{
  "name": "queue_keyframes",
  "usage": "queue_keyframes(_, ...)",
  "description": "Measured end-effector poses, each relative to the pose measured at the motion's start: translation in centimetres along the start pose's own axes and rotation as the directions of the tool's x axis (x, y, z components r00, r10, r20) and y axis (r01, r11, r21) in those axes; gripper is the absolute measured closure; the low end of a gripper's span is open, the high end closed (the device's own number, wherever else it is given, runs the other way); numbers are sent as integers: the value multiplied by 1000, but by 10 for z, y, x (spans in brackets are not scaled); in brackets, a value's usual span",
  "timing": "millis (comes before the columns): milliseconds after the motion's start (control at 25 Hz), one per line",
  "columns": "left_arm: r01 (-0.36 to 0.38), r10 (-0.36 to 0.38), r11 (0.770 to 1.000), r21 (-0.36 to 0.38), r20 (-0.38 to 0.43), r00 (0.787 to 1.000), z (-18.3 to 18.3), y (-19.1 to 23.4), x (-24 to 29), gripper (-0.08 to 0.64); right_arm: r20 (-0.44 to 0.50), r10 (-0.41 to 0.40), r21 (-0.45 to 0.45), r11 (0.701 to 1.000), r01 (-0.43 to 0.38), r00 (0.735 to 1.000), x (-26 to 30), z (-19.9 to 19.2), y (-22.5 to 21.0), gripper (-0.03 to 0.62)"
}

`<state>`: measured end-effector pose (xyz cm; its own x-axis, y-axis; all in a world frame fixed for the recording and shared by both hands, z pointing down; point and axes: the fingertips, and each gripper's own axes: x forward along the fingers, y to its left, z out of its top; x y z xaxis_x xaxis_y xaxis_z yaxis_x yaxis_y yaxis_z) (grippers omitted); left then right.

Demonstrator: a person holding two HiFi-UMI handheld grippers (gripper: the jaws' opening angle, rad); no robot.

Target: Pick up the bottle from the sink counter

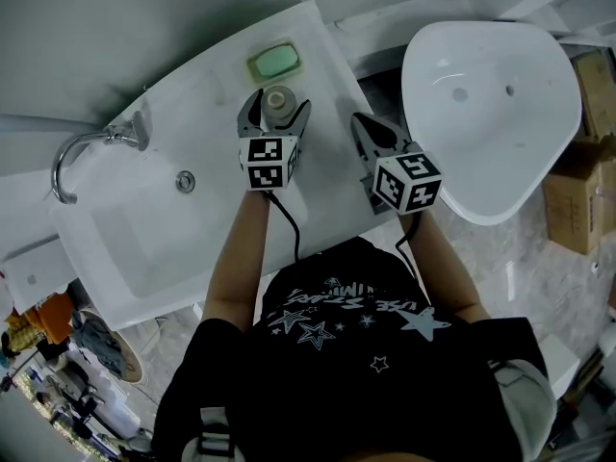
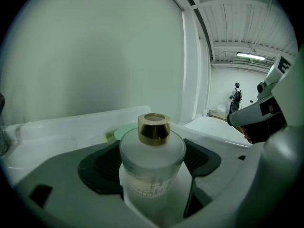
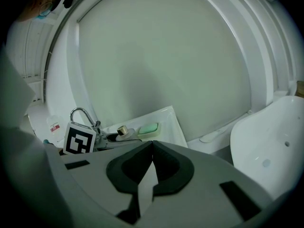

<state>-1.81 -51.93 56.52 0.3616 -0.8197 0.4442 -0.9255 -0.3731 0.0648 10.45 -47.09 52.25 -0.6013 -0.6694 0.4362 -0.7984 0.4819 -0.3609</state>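
A frosted bottle (image 1: pixel 278 105) with a gold cap (image 2: pixel 154 127) stands at the back right of the white sink counter (image 1: pixel 322 61). My left gripper (image 1: pixel 277 97) has a jaw against each side of the bottle (image 2: pixel 152 167) and is shut on it; the bottle's base is hidden. To the right, my right gripper (image 1: pixel 358 121) hovers at the counter's right edge, shut with nothing in it (image 3: pixel 152 144). The right gripper view also shows the bottle (image 3: pixel 122 130) from the side.
A green soap bar (image 1: pixel 274 61) lies just behind the bottle. The chrome faucet (image 1: pixel 82 152) and the drain (image 1: pixel 186 181) are at the left of the sink. A second white basin (image 1: pixel 491 94) stands to the right, with cardboard boxes (image 1: pixel 577 191) beyond it.
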Motion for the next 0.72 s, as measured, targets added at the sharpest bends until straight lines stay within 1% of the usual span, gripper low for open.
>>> queue_keyframes(200,-10,10,1000,17,-24,1000,-2,0,10,183,8,-8,5,1000,8,1000,0,3,-5,586)
queue_keyframes(320,-15,15,1000,10,-36,999,-4,2,13,184,8,-15,9,1000,15,1000,-2,2,-8,586)
queue_keyframes(400,-14,14,1000,6,-40,999,-5,3,13,187,8,-18,10,1000,18,1000,-3,1,-9,586)
queue_keyframes(520,-7,8,1000,22,-44,999,-4,4,13,207,9,-21,10,1000,21,1000,-4,0,-8,586)
queue_keyframes(720,5,-2,999,36,-66,998,-5,2,10,210,17,-23,12,1000,23,1000,-6,0,-6,586)
